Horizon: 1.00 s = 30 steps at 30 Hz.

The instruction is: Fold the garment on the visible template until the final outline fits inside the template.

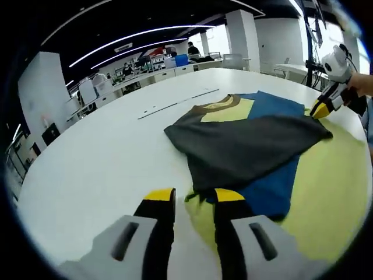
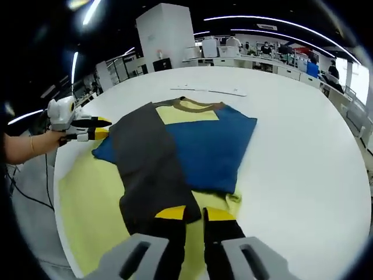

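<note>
A T-shirt [image 1: 250,146] with a blue body, a yellow chest panel and a brown collar lies on a pale yellow template sheet [image 1: 338,186]. A dark grey part is folded across it. My left gripper [image 1: 194,197] stands open just short of the shirt's near edge, with nothing between its fingers. My right gripper [image 1: 322,108] reaches in from the right at the shirt's far corner. In the right gripper view the shirt [image 2: 198,146] spreads over the template [image 2: 87,198]. There my right gripper [image 2: 195,214] hovers open at the hem, and my left gripper [image 2: 100,128] sits at the shirt's left edge.
The shirt rests on a large white table [image 1: 105,157], whose edge curves close by [image 2: 349,192]. Thin strips [image 2: 210,90] lie on the table beyond the collar. A hand [image 2: 23,146] holds the left gripper. Desks and pillars stand far behind.
</note>
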### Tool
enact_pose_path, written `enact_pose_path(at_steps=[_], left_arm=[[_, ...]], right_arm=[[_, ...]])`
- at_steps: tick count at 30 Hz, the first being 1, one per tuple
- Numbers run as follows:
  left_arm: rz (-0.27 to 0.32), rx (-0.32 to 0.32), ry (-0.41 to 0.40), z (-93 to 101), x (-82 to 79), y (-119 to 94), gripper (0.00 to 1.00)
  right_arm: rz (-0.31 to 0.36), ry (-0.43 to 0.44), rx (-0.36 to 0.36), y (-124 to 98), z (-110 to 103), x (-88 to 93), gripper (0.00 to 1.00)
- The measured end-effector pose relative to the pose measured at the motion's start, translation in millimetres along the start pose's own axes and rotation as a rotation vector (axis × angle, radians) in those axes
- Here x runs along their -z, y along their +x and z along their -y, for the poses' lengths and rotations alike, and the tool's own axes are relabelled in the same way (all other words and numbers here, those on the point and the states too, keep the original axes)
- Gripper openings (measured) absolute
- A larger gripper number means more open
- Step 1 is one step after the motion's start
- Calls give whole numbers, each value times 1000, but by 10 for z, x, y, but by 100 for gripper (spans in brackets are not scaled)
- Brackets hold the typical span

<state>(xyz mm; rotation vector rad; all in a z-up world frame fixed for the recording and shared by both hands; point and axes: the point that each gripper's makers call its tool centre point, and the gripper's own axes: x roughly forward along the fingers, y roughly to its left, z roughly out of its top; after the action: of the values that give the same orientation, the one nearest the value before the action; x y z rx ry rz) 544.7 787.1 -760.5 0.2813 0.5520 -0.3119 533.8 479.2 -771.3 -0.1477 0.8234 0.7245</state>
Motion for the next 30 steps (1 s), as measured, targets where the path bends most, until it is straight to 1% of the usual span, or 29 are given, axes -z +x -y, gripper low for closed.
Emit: enact_pose_path(at_steps=[1, 2, 4, 5, 8, 13, 16, 18, 20, 22, 25, 28, 30], left_arm=[[2, 3, -3, 2, -5, 6, 18], [1, 5, -9, 1, -6, 16, 15], [-23, -3, -6, -8, 43, 27, 7], [-20, 3, -8, 1, 41, 23, 3], [-18, 6, -5, 6, 48, 13, 2], [-8, -16, -23, -17, 68, -24, 0], [-9, -29, -39, -25, 81, -34, 0], [-5, -38, -51, -31, 90, -39, 0], [0, -42, -52, -26, 100, -39, 0], [3, -44, -52, -28, 98, -38, 0], [1, -42, -42, -20, 93, -43, 0], [-5, -38, -16, -7, 77, -48, 1], [3, -35, 11, 9, 44, -55, 4]], right_arm=[[-2, 3, -2, 3, -3, 2, 2], [-4, 4, -1, 2, -2, 2, 2], [-10, 5, 0, -3, 0, 7, 1], [-12, 3, 1, -4, 0, 9, 0], [-13, 8, 2, -5, 2, 13, 0], [-11, 36, -2, -37, -3, -6, 0], [27, 71, 19, -140, 19, -103, 0], [41, 74, 37, -202, 45, -139, 0], [61, 96, 45, -231, 69, -171, 0], [58, 97, 45, -221, 72, -164, 0], [33, 101, 55, -166, 106, -109, 0], [23, 106, 62, -138, 123, -93, 0], [13, 114, 71, -142, 129, -80, 0]])
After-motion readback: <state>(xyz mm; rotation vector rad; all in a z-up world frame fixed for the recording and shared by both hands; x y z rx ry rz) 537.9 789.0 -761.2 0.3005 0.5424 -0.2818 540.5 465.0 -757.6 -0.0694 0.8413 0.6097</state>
